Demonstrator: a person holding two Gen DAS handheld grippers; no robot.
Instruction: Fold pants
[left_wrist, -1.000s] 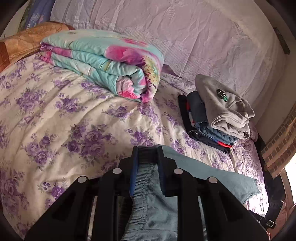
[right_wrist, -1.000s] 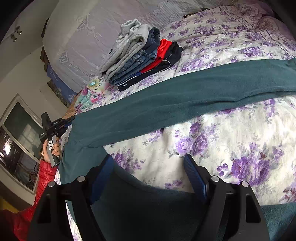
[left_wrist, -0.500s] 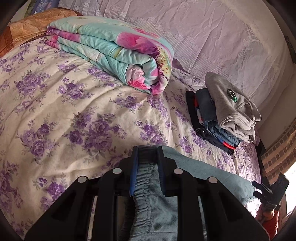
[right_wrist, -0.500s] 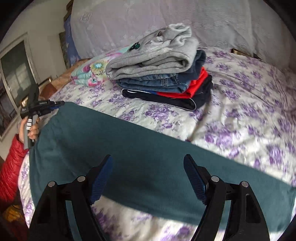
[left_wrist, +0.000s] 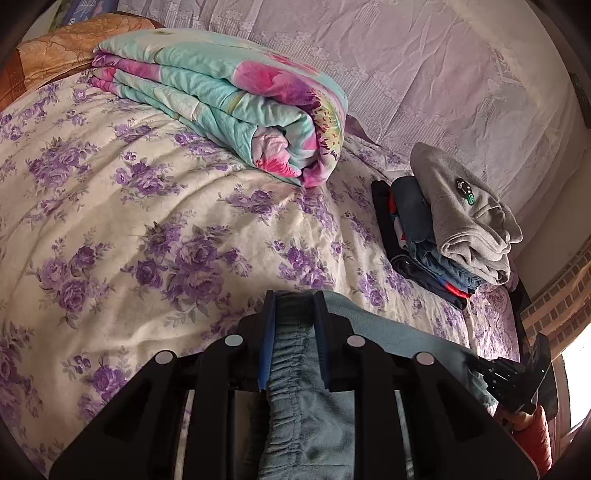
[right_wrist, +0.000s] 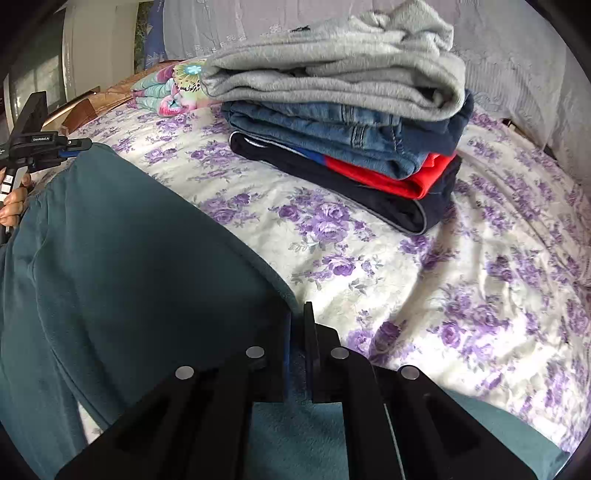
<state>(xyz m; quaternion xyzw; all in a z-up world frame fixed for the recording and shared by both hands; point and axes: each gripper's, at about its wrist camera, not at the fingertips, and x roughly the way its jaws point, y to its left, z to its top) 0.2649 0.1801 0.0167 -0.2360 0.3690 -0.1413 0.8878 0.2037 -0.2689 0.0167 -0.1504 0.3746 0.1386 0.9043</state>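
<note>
Teal fleece pants lie stretched across the flowered bed. My left gripper is shut on their elastic waistband, which bunches between the fingers; the pants run off to the right. My right gripper is shut on the pants' edge at the other end, the fabric pinched between its narrow fingers. The left gripper also shows at the far left of the right wrist view, and the right gripper at the lower right of the left wrist view.
A stack of folded clothes, grey sweatshirt on top, sits on the purple-flowered bedspread just beyond the pants. A folded floral quilt lies near the headboard. A lilac cover lines the back.
My right gripper has gone from open above the pants to shut on their edge, lower and closer to the clothes stack. My left gripper still holds the waistband, shifted slightly.
</note>
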